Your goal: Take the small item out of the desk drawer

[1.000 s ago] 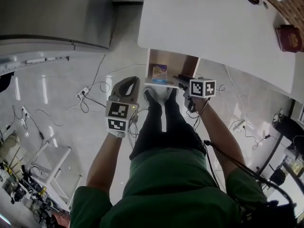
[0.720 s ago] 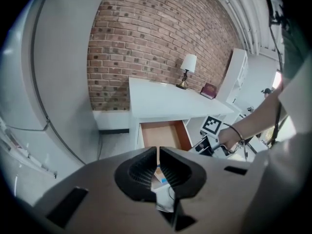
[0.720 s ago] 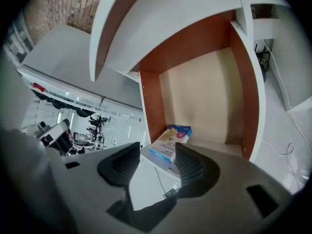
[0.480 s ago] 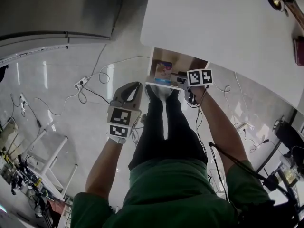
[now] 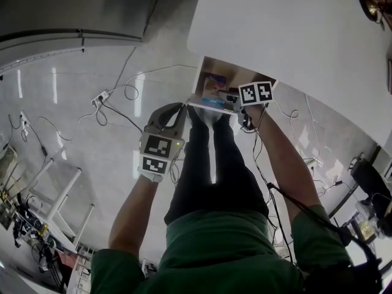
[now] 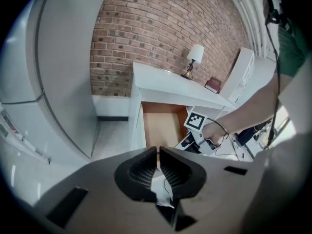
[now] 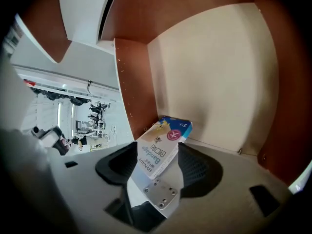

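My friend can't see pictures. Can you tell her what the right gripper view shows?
A small blue-and-white bandage box sits between the jaws of the right gripper, which are opening. The box is inside an open wooden drawer with brown sides and a pale bottom, near one corner.

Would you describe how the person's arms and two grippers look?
The left gripper and the right gripper, its jaws opening around a small blue-and-white box, have grey bodies with black ribbed pads; each carries a white cube with black square markers. The person wears a green short-sleeved shirt and a dark band on the right wrist; a black cable runs beside that arm.
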Demonstrator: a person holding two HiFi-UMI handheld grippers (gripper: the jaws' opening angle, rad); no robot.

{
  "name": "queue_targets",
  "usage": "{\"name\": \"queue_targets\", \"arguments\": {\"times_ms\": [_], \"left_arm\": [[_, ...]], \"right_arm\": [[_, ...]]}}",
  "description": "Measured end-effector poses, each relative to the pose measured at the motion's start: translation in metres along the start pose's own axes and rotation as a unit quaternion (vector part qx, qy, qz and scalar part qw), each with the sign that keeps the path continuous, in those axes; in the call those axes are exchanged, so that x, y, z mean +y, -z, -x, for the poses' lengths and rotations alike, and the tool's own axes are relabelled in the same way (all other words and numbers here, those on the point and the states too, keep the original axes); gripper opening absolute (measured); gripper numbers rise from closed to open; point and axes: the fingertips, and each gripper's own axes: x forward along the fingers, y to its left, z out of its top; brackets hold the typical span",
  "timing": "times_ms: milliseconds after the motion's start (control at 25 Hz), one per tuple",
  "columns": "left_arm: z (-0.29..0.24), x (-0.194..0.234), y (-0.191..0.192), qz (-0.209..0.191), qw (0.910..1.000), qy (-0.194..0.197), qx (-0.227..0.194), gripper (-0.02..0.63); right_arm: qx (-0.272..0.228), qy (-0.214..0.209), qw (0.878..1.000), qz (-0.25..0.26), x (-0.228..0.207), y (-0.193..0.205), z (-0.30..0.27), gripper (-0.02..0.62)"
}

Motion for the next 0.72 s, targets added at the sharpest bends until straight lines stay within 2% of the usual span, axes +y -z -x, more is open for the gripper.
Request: {"name": "queue_targets", "arguments": {"times_ms": [80, 200, 320, 400, 600, 720], "left_arm": [[-0.02, -0.004, 0.012, -0.003, 0.9995, 0.022, 0.023, 0.012], [-0.056, -0.013, 0.027, -0.03, 0.9963, 0.053, 0.061, 0.019], [-0.087, -0.021, 0.044, -0.051, 0.99, 0.078, 0.106, 0.127], [-0.102, -0.024, 0.055, -0.055, 0.9857, 0.088, 0.133, 0.161], [-0.126, -0.026, 0.085, -0.042, 0.975, 0.108, 0.19, 0.17], [-0.134, -0.021, 0.087, -0.051, 0.9727, 0.102, 0.202, 0.17]], "right_arm": [[-0.005, -0.002, 1.0, 0.005, 0.003, 0.0, 0.0, 0.261], [-0.008, -0.001, 1.0, 0.023, 0.004, 0.001, 0.003, 0.261], [-0.007, 0.004, 0.998, 0.064, 0.008, 0.004, 0.008, 0.261], [-0.006, 0.004, 0.996, 0.087, 0.011, 0.008, 0.011, 0.261], [0.002, -0.005, 0.993, 0.119, 0.017, 0.024, 0.013, 0.265], [-0.003, -0.01, 0.991, 0.133, 0.02, 0.027, 0.014, 0.267]]}}
